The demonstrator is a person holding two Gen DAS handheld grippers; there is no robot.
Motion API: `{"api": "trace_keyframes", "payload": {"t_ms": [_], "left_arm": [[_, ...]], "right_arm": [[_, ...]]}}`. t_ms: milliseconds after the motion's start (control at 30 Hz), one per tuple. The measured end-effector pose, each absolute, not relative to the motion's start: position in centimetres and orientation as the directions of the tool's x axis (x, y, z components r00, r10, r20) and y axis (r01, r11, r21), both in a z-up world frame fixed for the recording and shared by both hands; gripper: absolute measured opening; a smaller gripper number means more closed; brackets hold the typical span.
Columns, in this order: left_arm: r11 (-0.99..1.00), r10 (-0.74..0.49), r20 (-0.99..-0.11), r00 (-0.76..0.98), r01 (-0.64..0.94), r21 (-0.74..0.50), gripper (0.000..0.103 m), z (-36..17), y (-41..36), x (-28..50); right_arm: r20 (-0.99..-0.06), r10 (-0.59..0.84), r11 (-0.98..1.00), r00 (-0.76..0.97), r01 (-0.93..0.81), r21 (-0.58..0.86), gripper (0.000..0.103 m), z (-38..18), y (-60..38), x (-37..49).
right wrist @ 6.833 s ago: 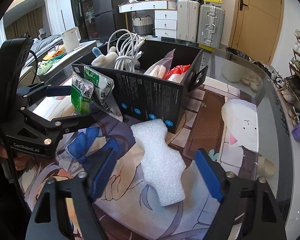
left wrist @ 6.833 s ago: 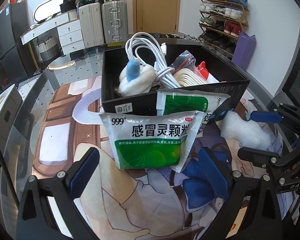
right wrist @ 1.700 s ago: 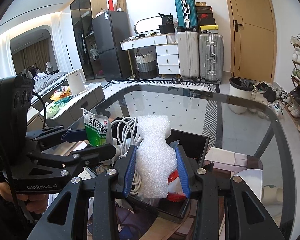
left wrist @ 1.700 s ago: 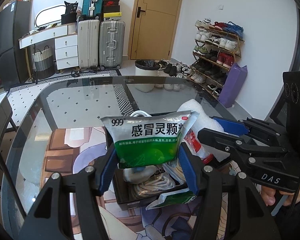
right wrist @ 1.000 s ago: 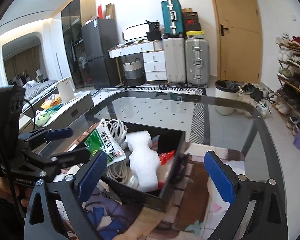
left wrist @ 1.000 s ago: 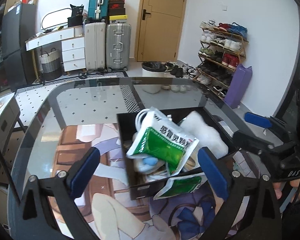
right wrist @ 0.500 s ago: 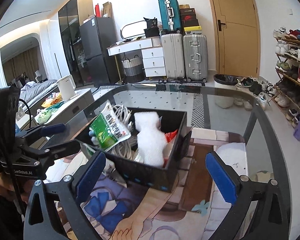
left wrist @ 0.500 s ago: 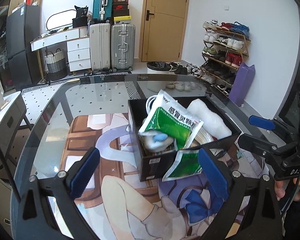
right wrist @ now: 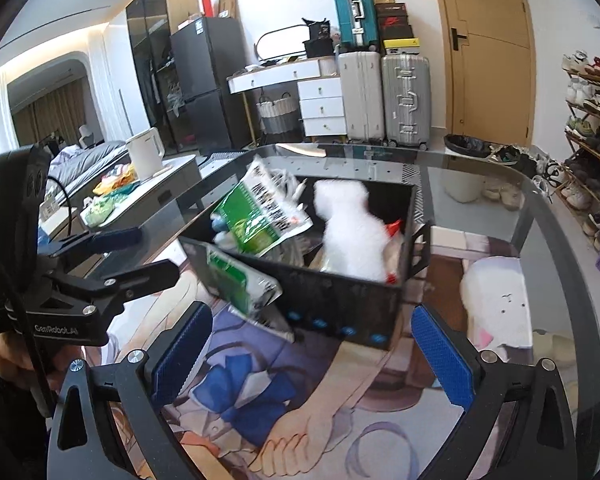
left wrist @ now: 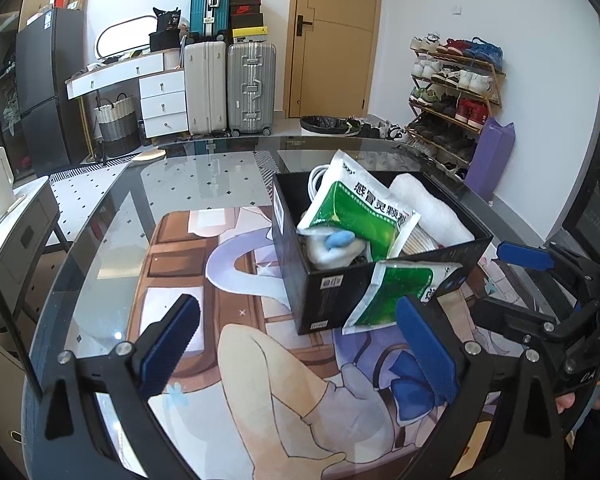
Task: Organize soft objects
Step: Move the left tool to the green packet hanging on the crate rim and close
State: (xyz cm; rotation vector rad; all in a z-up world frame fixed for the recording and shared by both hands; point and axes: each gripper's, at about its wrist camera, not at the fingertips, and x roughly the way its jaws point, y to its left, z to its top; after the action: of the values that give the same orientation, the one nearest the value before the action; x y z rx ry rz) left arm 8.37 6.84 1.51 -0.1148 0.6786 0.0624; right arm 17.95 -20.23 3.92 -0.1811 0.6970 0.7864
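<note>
A black box (left wrist: 332, 292) (right wrist: 340, 300) stands on the glass table. Inside lie a green and white medicine packet (left wrist: 360, 212) (right wrist: 260, 212), a white foam piece (left wrist: 432, 212) (right wrist: 350, 236), a plush toy with a blue part (left wrist: 332, 244) and white cables (left wrist: 316, 176). A second green packet (left wrist: 396, 296) (right wrist: 240, 284) leans against the box's outer front. My left gripper (left wrist: 296, 352) is open and empty, low in front of the box. My right gripper (right wrist: 312, 356) is open and empty, also short of the box.
A printed mat (left wrist: 260, 360) covers the table under the glass. A white cat-face cushion (right wrist: 496, 300) shows right of the box. Suitcases (left wrist: 228, 84), drawers, a shoe rack (left wrist: 452, 84) and a kettle (right wrist: 146, 152) stand beyond the table edge.
Both grippers let go of the packet and the foam piece into the box, opened, and have drawn back and down from it.
</note>
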Motion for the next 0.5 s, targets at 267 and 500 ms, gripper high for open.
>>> {"api": "trace_keyframes", "payload": {"t_ms": [267, 500], "left_arm": [[0.995, 0.004, -0.645, 0.764, -0.066, -0.072, 0.099, 0.7, 5.4, 8.5], [0.997, -0.011, -0.652, 0.758, -0.039, -0.063, 0.099, 0.2, 3.7, 8.8]], "right_arm": [[-0.636, 0.570, 0.719, 0.520, -0.690, 0.080, 0.102, 4.2, -21.0, 18.4], [-0.633, 0.547, 0.739, 0.548, -0.671, 0.058, 0.102, 4.6, -22.4, 18.7]]}}
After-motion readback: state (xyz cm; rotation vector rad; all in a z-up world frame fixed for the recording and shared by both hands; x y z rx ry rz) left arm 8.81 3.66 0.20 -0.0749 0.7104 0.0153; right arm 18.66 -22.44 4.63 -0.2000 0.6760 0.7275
